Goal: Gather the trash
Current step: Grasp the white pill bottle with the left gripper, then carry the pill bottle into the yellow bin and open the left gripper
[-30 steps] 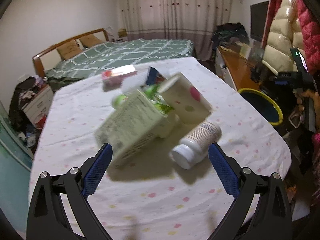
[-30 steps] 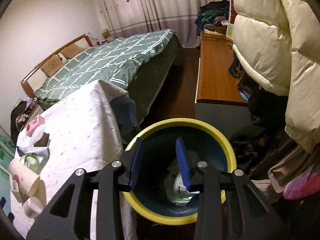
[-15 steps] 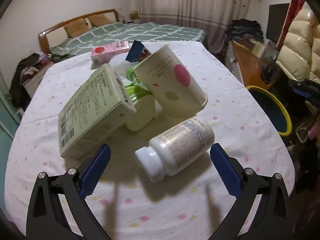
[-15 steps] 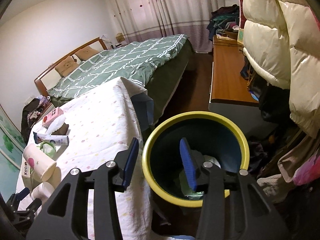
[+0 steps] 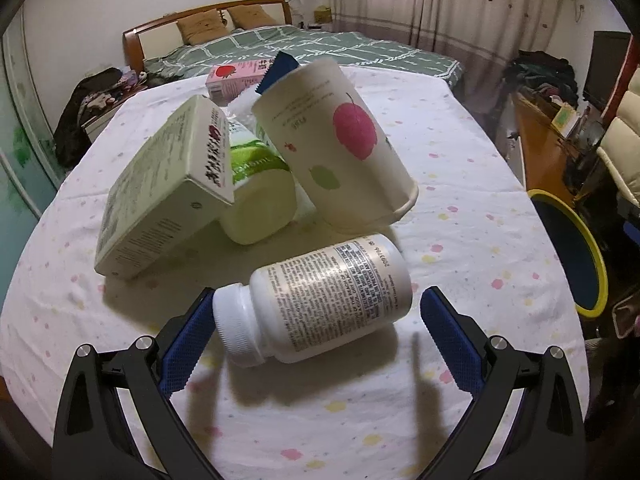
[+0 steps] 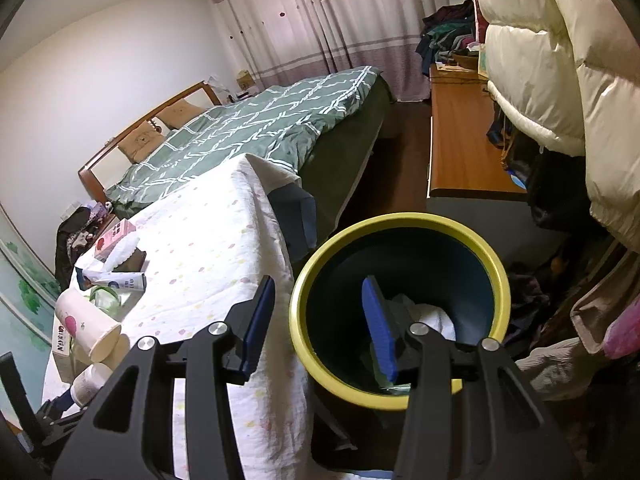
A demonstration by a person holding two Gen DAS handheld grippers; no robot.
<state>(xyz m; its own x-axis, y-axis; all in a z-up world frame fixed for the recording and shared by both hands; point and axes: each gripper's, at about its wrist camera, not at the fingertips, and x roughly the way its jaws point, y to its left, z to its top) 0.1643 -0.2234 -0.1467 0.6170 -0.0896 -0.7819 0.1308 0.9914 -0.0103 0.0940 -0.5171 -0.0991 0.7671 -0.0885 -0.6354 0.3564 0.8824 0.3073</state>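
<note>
My left gripper (image 5: pixel 316 332) is open, its blue pads either side of a white pill bottle (image 5: pixel 316 304) lying on the dotted tablecloth (image 5: pixel 460 184). Behind it lie a paper cup with a red apple print (image 5: pixel 336 144), a pale green carton (image 5: pixel 160 196), a green-labelled white bottle (image 5: pixel 256 196) and a pink box (image 5: pixel 234 76). My right gripper (image 6: pixel 320 328) is open and empty above the yellow-rimmed bin (image 6: pixel 400 240), which holds crumpled trash (image 6: pixel 428 320). The bin also shows at the right of the left wrist view (image 5: pixel 576 248).
A bed with a green quilt (image 6: pixel 256 128) stands beyond the table. A wooden desk (image 6: pixel 460 136) and hanging puffy coats (image 6: pixel 552 48) are right of the bin. Clothes lie on the floor by the bin (image 6: pixel 560 360).
My left gripper has moved in on the pile until the pill bottle lies between its pads. My right gripper has opened wider and drawn back left from over the bin.
</note>
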